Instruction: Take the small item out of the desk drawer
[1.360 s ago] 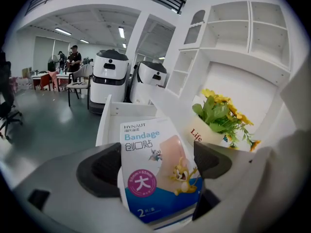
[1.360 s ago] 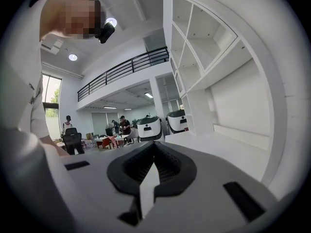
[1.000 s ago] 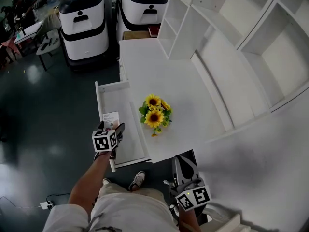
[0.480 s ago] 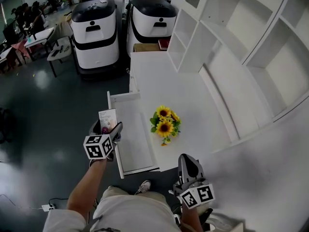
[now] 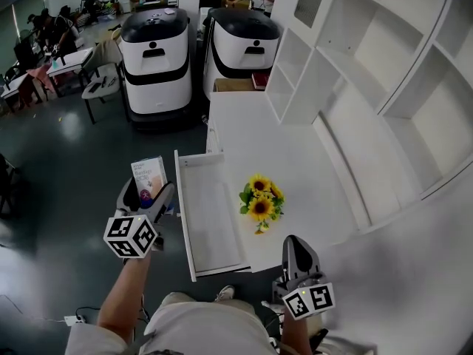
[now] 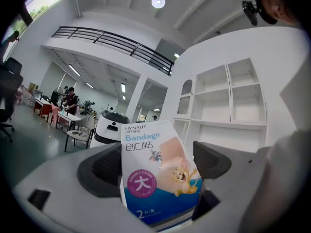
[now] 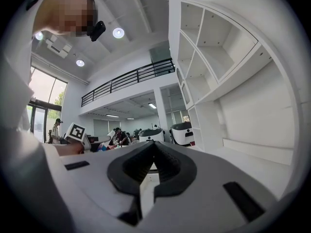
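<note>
The left hand-held gripper (image 5: 148,192) and the right hand-held gripper (image 5: 297,244) share one build: a pale grey moulded body, with black ribbed pads (image 6: 109,166) lining the jaws. Each carries a white cube (image 5: 130,235) printed with black square markers. The person wears a pale short sleeve (image 5: 92,337), beige legwear (image 5: 199,322), a light laced shoe (image 5: 226,293) and a small black head camera (image 7: 97,30).
</note>
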A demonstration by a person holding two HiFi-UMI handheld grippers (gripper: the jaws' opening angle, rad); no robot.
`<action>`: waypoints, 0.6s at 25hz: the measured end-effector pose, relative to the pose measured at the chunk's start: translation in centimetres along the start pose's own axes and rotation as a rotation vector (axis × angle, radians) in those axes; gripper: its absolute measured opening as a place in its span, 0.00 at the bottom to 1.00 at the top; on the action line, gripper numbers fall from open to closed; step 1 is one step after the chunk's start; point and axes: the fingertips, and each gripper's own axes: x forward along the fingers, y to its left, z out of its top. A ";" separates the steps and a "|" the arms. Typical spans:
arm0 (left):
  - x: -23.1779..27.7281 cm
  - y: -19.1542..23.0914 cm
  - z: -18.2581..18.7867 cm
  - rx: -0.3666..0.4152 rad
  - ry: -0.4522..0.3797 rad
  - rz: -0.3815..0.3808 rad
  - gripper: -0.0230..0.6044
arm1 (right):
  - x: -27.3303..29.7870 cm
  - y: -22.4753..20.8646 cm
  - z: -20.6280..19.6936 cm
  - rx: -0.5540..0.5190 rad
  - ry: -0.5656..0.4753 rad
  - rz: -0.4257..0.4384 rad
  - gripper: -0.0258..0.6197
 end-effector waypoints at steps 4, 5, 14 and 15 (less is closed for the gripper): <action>-1.5 0.7 4.4 0.010 -0.119 0.009 0.78 | -0.1 -0.8 0.7 -0.008 -0.018 -0.024 0.06; -1.9 0.9 5.4 0.009 -0.147 0.010 0.78 | -0.2 -1.0 0.9 -0.010 -0.022 -0.031 0.06; -5.5 2.3 10.9 0.010 -0.292 0.036 0.78 | -0.9 -2.3 3.1 -0.037 -0.058 -0.093 0.06; -5.8 2.4 11.3 0.010 -0.305 0.041 0.78 | -0.9 -2.5 3.2 -0.040 -0.062 -0.098 0.06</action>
